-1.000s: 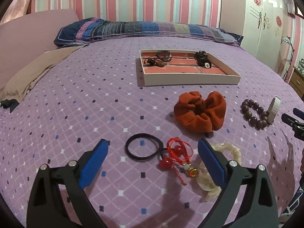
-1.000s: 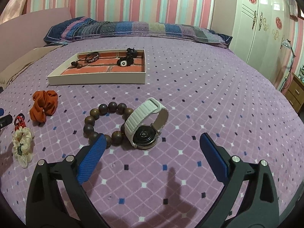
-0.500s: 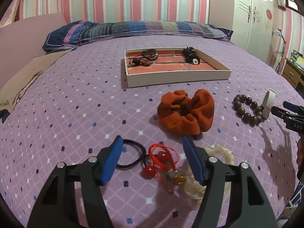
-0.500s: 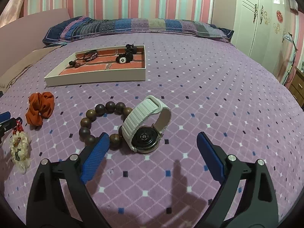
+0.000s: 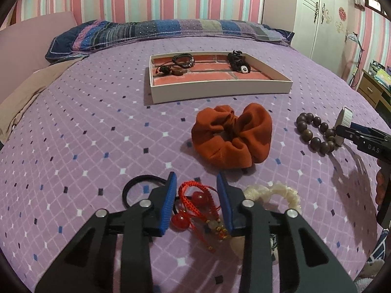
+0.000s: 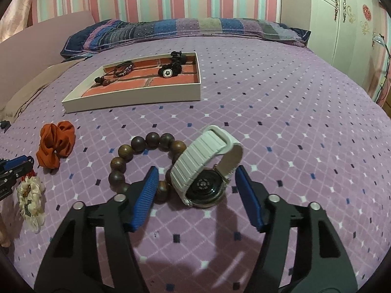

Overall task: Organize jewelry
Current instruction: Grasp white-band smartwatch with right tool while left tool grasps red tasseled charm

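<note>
My left gripper [image 5: 196, 180] is open, its blue pads either side of a red cord bracelet with red beads [image 5: 195, 205] on the purple bedspread. A black hair tie [image 5: 136, 188] lies just left of it, a cream scrunchie [image 5: 276, 193] just right. My right gripper [image 6: 196, 173] is open around a white-strapped watch [image 6: 207, 168] lying against a brown wooden bead bracelet [image 6: 136, 156]. A white tray with a brick-pattern floor [image 5: 220, 88] holds dark bracelets and a black watch; it also shows in the right wrist view [image 6: 136, 97].
An orange scrunchie [image 5: 232, 134] lies between the tray and my left gripper, also seen in the right wrist view [image 6: 56, 144]. A striped pillow [image 5: 171, 29] lies at the head of the bed. A white wardrobe [image 5: 330, 24] stands at right.
Both grippers have moved forward and lower. The left jaws have narrowed around the red cord bracelet. The right jaws have narrowed around the white watch.
</note>
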Demonstrator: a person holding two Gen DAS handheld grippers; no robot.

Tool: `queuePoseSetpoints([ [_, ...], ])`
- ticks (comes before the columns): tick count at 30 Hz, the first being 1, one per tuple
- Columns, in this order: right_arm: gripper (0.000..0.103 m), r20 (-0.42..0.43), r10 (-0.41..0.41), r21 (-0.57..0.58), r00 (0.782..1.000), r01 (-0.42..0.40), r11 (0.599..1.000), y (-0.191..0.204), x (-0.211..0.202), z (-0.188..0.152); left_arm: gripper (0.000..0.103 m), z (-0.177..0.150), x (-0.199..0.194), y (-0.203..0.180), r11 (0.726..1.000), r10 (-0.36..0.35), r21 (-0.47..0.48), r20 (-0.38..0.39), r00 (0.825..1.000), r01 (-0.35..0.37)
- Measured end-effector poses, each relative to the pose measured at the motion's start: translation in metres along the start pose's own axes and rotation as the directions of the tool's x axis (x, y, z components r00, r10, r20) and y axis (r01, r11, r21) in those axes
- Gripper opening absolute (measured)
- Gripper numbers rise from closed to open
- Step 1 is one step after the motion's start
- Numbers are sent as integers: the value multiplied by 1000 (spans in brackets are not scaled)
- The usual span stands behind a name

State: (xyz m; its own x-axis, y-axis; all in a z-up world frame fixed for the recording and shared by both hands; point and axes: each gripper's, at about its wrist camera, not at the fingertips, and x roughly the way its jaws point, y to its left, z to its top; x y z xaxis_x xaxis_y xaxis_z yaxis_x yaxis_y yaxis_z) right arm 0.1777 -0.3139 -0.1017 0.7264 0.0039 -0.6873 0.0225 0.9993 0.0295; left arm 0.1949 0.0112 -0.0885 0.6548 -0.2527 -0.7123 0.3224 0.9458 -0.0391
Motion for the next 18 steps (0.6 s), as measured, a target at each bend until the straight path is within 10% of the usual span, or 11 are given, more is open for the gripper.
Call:
queuePoseSetpoints([
  [18,30,-10,30,20,1000,-29,999,-1,12,7,7,-6,-1,14,1000,14,-27,-12,1000,-14],
])
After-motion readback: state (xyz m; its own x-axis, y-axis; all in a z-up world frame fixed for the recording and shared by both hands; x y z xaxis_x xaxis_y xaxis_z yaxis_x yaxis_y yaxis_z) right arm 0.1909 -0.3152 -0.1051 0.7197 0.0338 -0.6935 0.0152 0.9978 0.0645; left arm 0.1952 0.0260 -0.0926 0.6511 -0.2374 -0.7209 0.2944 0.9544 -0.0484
